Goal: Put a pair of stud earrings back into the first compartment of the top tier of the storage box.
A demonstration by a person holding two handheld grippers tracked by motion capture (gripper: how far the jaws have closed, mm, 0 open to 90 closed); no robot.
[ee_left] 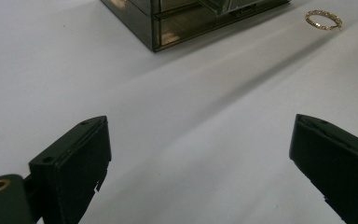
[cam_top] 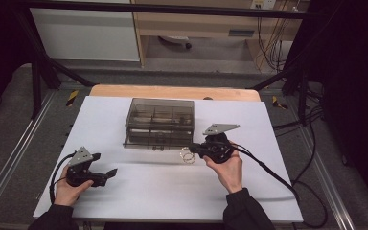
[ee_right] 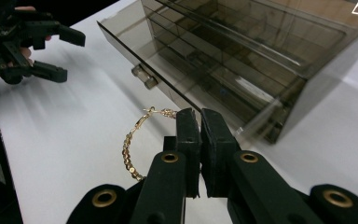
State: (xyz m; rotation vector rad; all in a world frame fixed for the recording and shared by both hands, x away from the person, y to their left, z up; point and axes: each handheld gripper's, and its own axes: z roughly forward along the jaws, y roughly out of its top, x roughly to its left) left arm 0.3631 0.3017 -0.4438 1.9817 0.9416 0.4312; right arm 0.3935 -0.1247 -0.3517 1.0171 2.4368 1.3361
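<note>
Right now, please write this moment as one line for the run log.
left gripper: open, over bare table | right gripper: shut, beside hoop, grip unclear | box: closed | mat

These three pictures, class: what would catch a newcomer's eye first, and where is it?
A smoky transparent plastic drawer box sits mid-table on the white sheet. Just in front of it lies a gold beaded hoop, beside the closed right gripper. The left gripper, jaws wide apart, is near the table's front left.

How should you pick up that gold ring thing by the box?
Probably by its thin rim, coming straight down from above. The gold hoop lies flat on the white table, so one jaw can slip inside the loop and one outside.
</note>
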